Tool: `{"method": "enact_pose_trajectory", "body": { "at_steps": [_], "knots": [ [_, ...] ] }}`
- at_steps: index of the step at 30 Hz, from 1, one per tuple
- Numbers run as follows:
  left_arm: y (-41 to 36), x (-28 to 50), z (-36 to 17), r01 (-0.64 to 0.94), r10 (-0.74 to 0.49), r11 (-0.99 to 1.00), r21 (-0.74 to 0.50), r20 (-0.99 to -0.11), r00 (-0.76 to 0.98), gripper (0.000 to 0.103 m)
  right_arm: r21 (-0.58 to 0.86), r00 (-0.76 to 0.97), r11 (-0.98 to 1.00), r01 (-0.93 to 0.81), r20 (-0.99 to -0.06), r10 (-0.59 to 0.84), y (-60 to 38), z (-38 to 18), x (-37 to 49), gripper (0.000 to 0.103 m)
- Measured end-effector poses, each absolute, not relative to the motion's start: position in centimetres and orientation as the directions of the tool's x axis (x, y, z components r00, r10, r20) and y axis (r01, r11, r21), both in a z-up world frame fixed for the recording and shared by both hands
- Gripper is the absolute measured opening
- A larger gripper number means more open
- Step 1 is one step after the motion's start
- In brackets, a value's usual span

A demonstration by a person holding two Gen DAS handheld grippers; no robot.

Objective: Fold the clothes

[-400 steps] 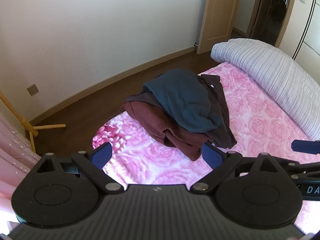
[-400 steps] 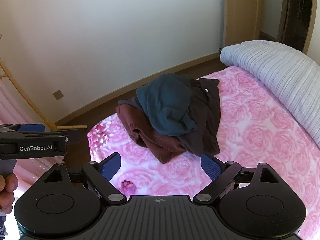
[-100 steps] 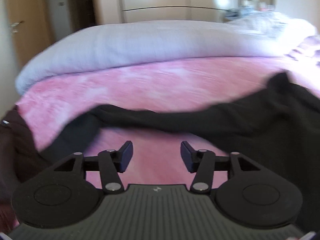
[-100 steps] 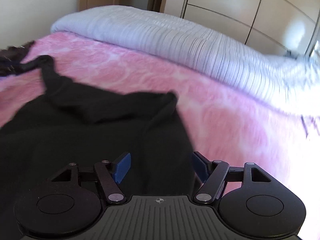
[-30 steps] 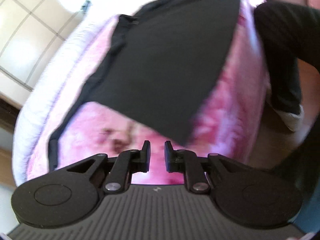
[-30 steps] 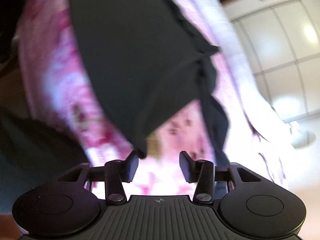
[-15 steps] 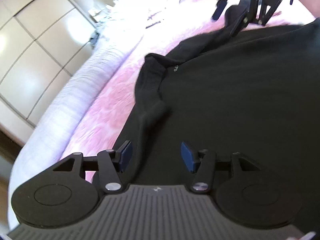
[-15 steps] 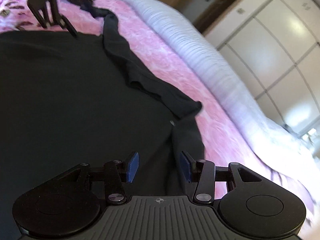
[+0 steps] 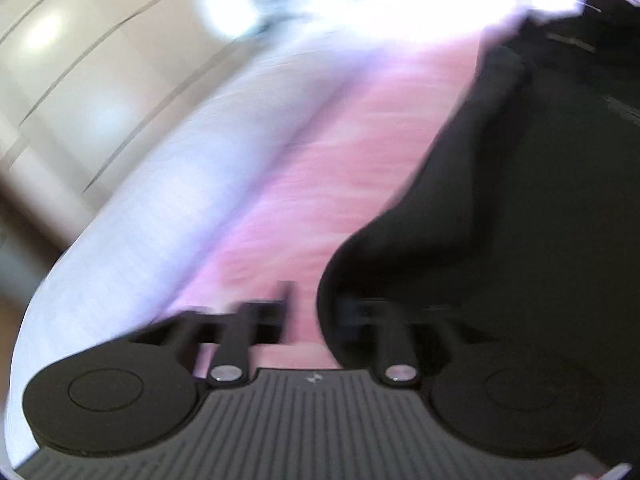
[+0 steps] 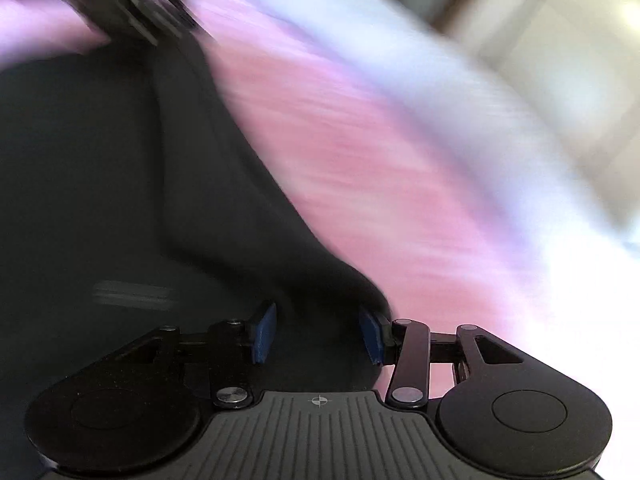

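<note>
Left wrist view: heavy blur; black garment (image 9: pixel 520 208) spread on the pink bedspread (image 9: pixel 320 184), filling the right half of the frame; its sleeve runs up and away along the left margin of the cloth, long axis diagonal from near the fingers toward the far top right; pale duvet (image 9: pixel 168 184) rolled beyond the pink strip, wardrobe doors (image 9: pixel 80 60) behind. Left gripper (image 9: pixel 316 312) low over the sleeve's rounded near end; jaws have just been closing, a gap shows between them with pink cloth in it; the right finger overlaps the dark fabric edge, but blur hides whether any cloth sits between the pads; grip cannot be told.

Right wrist view: same garment (image 10: pixel 100 180) fills the left half; sleeve lies diagonal from the top left down to the fingers, bedspread (image 10: pixel 360 152) and duvet (image 10: pixel 420 68) to the right. Right gripper (image 10: pixel 318 336) part-parted, blue pads (image 10: pixel 264 334) standing clear; the sleeve's near end lies in the gap, not pinched as far as shows. Other gripper, blurred, at the top left, far up the cloth.

Judgement: each gripper is nearest its own sleeve end; sleeves look set to fold inward across the body.
</note>
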State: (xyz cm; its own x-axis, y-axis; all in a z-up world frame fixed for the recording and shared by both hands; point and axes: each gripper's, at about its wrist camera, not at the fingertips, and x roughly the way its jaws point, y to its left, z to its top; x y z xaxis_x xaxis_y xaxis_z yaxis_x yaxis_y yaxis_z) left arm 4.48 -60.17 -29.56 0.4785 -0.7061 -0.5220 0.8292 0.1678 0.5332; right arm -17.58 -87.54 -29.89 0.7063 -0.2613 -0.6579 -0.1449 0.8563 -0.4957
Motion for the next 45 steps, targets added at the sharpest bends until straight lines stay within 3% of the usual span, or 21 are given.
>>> {"method": "enact_pose_trajectory", "body": {
  "at_steps": [1, 4, 7, 11, 17, 19, 22, 28, 33, 35, 40, 45],
  "knots": [
    [-60.4, 5.8, -29.0, 0.828, -0.689, 0.247, 0.503, -0.510, 0.515, 0.030, -0.548, 0.716, 0.834, -0.062, -0.606, -0.345, -88.1, -29.6, -16.9, 0.045],
    [-59.2, 7.3, -27.7, 0.827, -0.682, 0.368, 0.426, -0.481, 0.551, 0.030, -0.555, 0.735, 0.826, 0.093, -0.521, -0.433, -87.9, -28.4, -16.7, 0.045],
    [-56.9, 5.5, -27.6, 0.866, -0.731, 0.312, 0.390, -0.484, 0.481, 0.032, -0.462, 0.779, 0.885, 0.059, -0.534, -0.330, -85.8, -27.8, -18.1, 0.045],
    [-56.9, 3.2, -29.2, 0.920, -0.751, 0.134, 0.368, -0.569, 0.336, 0.034, -0.343, 0.780, 0.930, -0.130, -0.615, -0.118, -82.4, -28.7, -17.7, 0.045],
    [-59.5, 3.9, -32.7, 0.919, -0.687, 0.094, 0.383, -0.643, 0.339, 0.036, -0.247, 0.716, 0.949, -0.196, -0.697, -0.033, -83.0, -30.9, -12.0, 0.045],
    [-59.5, 4.9, -32.3, 0.898, -0.668, 0.169, 0.407, -0.623, 0.408, 0.036, -0.238, 0.721, 0.963, -0.129, -0.689, -0.074, -85.1, -31.2, -11.5, 0.047],
    [-57.9, 6.6, -30.5, 0.878, -0.650, 0.275, 0.392, -0.597, 0.470, 0.035, -0.349, 0.705, 0.932, 0.098, -0.637, -0.312, -87.3, -30.4, -12.4, 0.048],
    [-50.3, 6.6, -25.6, 0.871, -0.645, 0.336, 0.357, -0.587, 0.489, 0.036, -0.273, 0.729, 0.927, 0.256, -0.575, -0.371, -88.4, -24.7, -21.3, 0.048],
    [-45.0, 1.6, -23.1, 0.887, -0.676, 0.287, 0.362, -0.579, 0.455, 0.037, -0.236, 0.729, 0.925, 0.298, -0.569, -0.380, -85.1, -21.5, -32.1, 0.048],
    [-43.7, -1.3, -22.4, 0.897, -0.696, 0.252, 0.363, -0.576, 0.429, 0.037, -0.249, 0.718, 0.926, 0.285, -0.585, -0.378, -83.1, -21.3, -36.2, 0.049],
    [-44.5, -8.8, -22.8, 0.921, -0.737, 0.111, 0.374, -0.590, 0.329, 0.039, -0.394, 0.572, 0.846, 0.358, -0.624, -0.532, -80.7, -23.6, -45.1, 0.050],
    [-48.1, -16.0, -24.1, 0.924, -0.748, -0.049, 0.380, -0.627, 0.219, 0.040, -0.397, 0.474, 0.794, 0.461, -0.646, -0.598, -81.7, -25.1, -52.0, 0.050]
  ]
}}
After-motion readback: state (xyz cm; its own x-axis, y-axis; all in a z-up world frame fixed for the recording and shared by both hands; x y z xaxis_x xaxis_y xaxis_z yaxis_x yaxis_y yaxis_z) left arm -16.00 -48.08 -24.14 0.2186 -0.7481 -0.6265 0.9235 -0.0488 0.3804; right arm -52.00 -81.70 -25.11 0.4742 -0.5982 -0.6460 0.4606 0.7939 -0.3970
